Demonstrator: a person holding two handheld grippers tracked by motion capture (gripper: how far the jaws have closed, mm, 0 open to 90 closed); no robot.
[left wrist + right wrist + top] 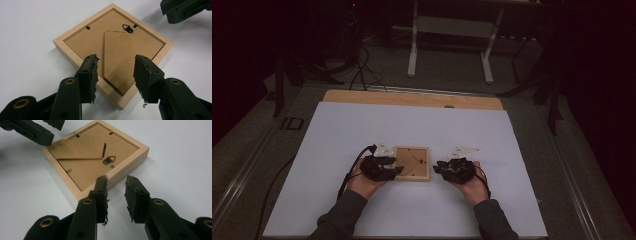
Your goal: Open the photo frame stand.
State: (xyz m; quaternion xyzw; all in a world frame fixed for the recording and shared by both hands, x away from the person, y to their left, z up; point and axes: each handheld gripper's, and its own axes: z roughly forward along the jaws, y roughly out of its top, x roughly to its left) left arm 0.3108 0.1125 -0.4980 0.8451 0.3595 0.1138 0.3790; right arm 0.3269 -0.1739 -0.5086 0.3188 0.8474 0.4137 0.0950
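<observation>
The high view looked forward and down from above the person's side of the table (362, 125). Each gripper view sat close and low, facing the picture frame (112, 47) from opposite sides; all three shared it.

We see a white tabletop (362, 125) with a wooden edge (412, 98) in a dim room, grey floor (447, 65), white desk legs (413, 47) and cables (359, 70) behind.

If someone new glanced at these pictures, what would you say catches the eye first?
A small wooden picture frame lies face down near the middle of the white table cover, its brown backing, folding stand and metal hanger showing. The left gripper and right gripper flank it, jaws open; the left reaches over one corner, and the right stops just short of its edge.
</observation>
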